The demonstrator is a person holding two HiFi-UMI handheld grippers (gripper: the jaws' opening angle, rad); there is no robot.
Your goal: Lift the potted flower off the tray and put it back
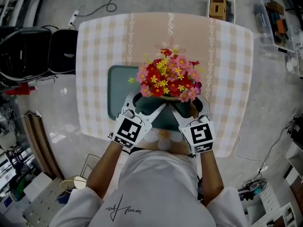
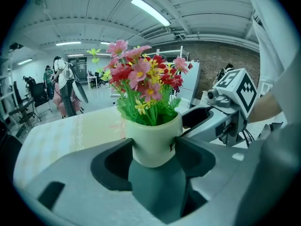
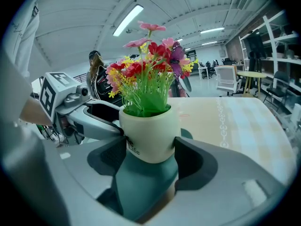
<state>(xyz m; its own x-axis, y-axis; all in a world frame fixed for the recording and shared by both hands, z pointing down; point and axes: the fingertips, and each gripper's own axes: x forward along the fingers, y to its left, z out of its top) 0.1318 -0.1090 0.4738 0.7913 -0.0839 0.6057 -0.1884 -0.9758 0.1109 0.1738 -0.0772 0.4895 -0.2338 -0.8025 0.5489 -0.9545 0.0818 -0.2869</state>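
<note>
Both clamped! The left hand-held gripper (image 2: 154, 157) and right hand-held gripper (image 3: 149, 150) squeezed the potted flower's (image 1: 168, 77) cream pot between their jaws, black lettering ending "ife" facing the right one. The green tray (image 1: 116, 91) lay just beneath them on the checked surface (image 1: 99, 46), in a strip-lit hall with a grey floor (image 1: 265, 103).

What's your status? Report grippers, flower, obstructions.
Both shut on potted flower: left gripper, right gripper. Flower upright over tray; contact with tray unclear. No obstruction seen.

Overhead plus opposed close-ups, shared flower (image 1: 168, 77)
</note>
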